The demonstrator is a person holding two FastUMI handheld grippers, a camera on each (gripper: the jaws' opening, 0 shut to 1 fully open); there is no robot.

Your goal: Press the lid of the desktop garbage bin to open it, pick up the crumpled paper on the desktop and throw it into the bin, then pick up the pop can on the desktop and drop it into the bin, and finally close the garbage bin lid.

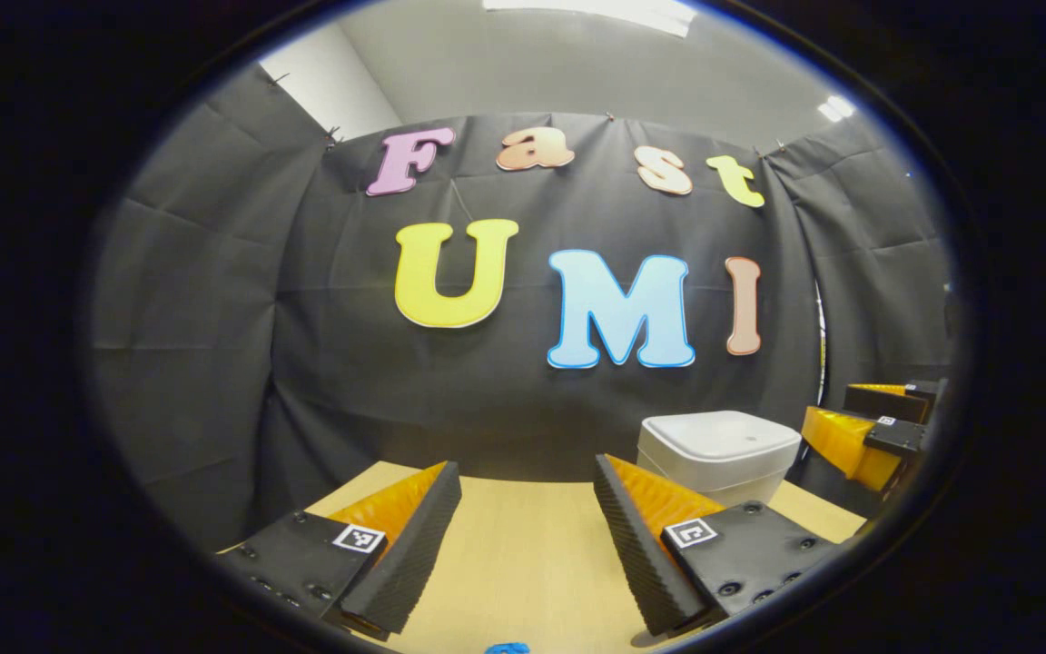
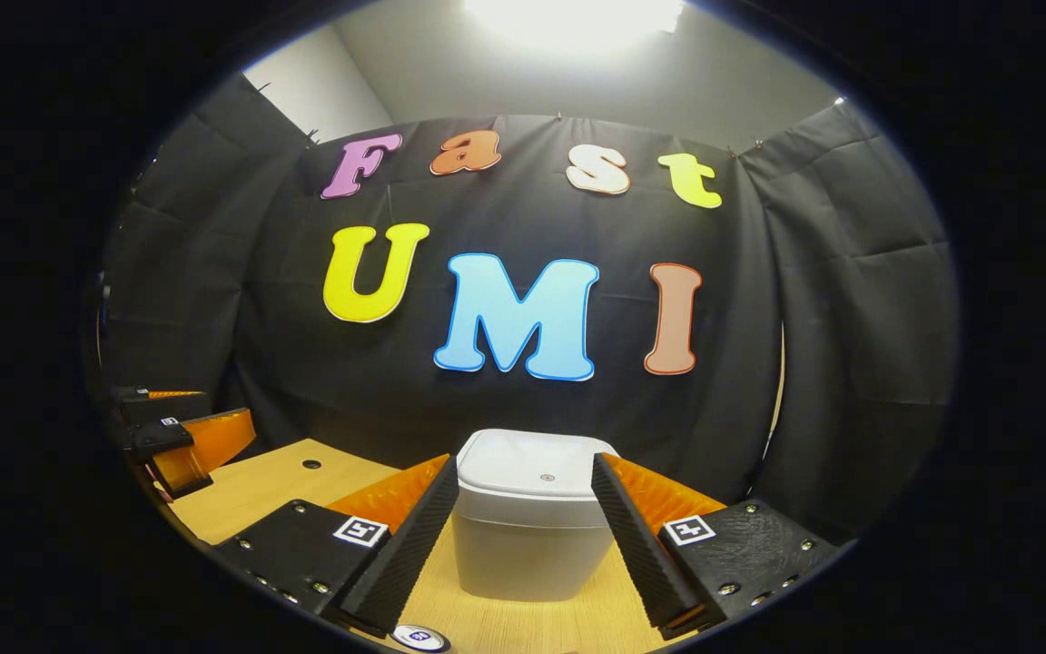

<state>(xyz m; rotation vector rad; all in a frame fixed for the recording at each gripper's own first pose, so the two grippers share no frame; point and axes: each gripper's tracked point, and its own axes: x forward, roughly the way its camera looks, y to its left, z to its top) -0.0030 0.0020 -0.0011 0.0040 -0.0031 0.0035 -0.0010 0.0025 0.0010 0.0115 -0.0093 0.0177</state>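
No readable text anywhere; each gripper [image 1: 527, 495] [image 2: 523, 486] carries small square coded markers [image 1: 359, 539].

Lit from a ceiling panel [image 2: 575, 16], blown out to white glare in the right gripper view. Rendered sharp at centre, bowed and darkened toward the fisheye edges. Cast only soft shadows on the table [image 1: 523, 554].

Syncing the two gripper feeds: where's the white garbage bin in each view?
Left gripper view: the garbage bin sits right of centre, low, beyond the left gripper's right finger, lid closed.
Right gripper view: the bin is at bottom centre, framed between the open fingers of the right gripper, lid closed.
Shared landmark: the wooden desktop under the bin, with the black cloth wall behind.
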